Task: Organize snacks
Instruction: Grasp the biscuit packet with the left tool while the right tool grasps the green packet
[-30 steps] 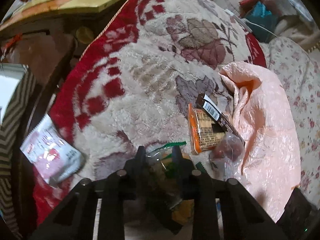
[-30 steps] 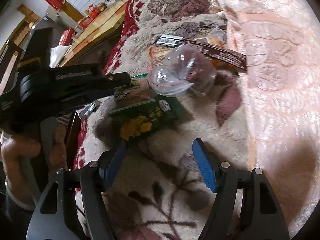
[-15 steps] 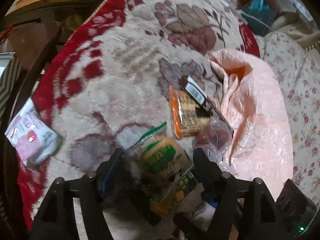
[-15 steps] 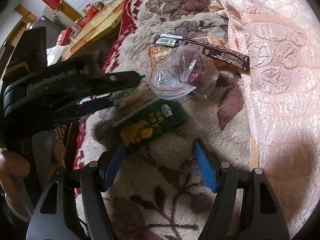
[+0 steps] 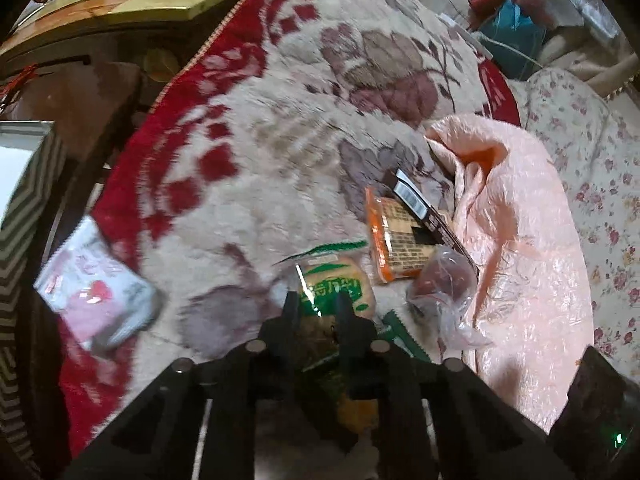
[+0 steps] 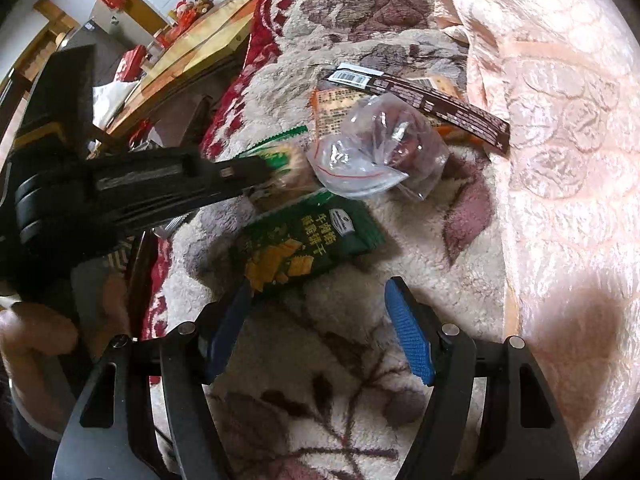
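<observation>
Left wrist view showed the left hand-held gripper (image 5: 316,304) clamped tight on the green-labelled bun packet (image 5: 334,286) upon the floral blanket (image 5: 248,184), apparently to lift it, while the right hand-held gripper (image 6: 320,320) hung wide open, empty, near the green cracker bag (image 6: 308,244).

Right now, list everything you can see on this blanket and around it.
bread packet: one, green and clear, in left gripper's jaws
cracker packet: one, dark green, beside bread
clear bag: one, dark red contents, middle
orange packet: one, under brown strip
brown strip packet: one, by pink cloth
pink-white packet: one, blanket's left edge
blanket: cream, red border
pink cloth: right
left gripper: black, shut
right gripper: blue pads, open, empty
</observation>
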A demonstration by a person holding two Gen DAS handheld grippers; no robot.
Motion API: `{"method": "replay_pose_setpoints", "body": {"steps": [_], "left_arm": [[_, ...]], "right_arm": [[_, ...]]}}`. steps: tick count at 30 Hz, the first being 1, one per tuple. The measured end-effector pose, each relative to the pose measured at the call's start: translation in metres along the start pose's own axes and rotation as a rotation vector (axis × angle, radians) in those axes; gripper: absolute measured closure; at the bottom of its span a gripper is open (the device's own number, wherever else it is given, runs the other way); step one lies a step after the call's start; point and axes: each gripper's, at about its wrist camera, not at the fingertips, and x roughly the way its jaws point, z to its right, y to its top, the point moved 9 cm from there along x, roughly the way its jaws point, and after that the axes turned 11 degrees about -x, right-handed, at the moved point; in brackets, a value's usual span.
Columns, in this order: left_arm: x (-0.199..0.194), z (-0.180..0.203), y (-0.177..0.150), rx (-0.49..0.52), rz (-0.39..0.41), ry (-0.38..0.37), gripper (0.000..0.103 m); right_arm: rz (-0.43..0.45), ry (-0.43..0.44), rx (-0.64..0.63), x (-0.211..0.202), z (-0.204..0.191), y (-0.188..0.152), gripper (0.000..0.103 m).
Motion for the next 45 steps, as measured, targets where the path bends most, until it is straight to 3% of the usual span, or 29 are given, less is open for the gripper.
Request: {"method": "replay_pose_setpoints", "body": {"steps": [4, 6, 7, 8, 9, 10, 13, 19, 21, 26, 36, 43, 45], "left_arm": [[-0.003, -0.012, 0.0, -0.025, -0.027, -0.014, 0.084], [-0.002, -0.013, 0.001, -0.071, -0.041, -0.037, 0.079], [-0.002, -0.012, 0.002, -0.088, -0.049, -0.048, 0.067], [-0.002, -0.011, 0.002, -0.102, -0.05, -0.049, 0.047], [-0.003, -0.01, 0.004, -0.115, -0.043, -0.051, 0.039], [-0.005, -0.008, 0.005, -0.124, -0.03, -0.062, 0.033], [-0.005, 0.003, 0.005, -0.117, -0.024, -0.065, 0.029], [0.021, 0.01, -0.002, -0.094, -0.053, 0.031, 0.03], [0.028, 0.007, -0.003, -0.077, -0.043, 0.075, 0.047], [0.023, 0.0, 0.0, -0.042, -0.014, 0.069, 0.052], [-0.068, -0.05, 0.022, -0.056, 0.183, 0.075, 0.053], [-0.099, -0.083, 0.015, -0.044, 0.225, 0.089, 0.053], [-0.101, -0.09, 0.009, -0.046, 0.221, 0.089, 0.053]], "right_arm": [[-0.019, -0.022, -0.013, 0.01, -0.002, 0.007, 0.033], [-0.022, -0.024, -0.02, 0.014, -0.005, 0.011, 0.033], [-0.028, -0.028, -0.024, 0.016, -0.006, 0.013, 0.033], [-0.032, -0.032, -0.031, 0.018, -0.007, 0.015, 0.033], [-0.034, -0.036, -0.037, 0.02, -0.008, 0.016, 0.033], [-0.035, -0.041, -0.042, 0.02, -0.008, 0.017, 0.033], [-0.039, -0.047, -0.059, 0.023, -0.009, 0.02, 0.033], [-0.028, -0.028, -0.037, 0.018, -0.006, 0.012, 0.033], [-0.027, -0.025, -0.033, 0.017, -0.004, 0.01, 0.033], [-0.017, -0.025, -0.03, 0.014, -0.003, 0.011, 0.033], [-0.057, -0.094, -0.111, 0.038, -0.022, 0.05, 0.033], [-0.107, -0.215, -0.214, 0.054, -0.033, 0.046, 0.033], [-0.069, -0.22, -0.241, 0.054, -0.032, 0.044, 0.038]]}}
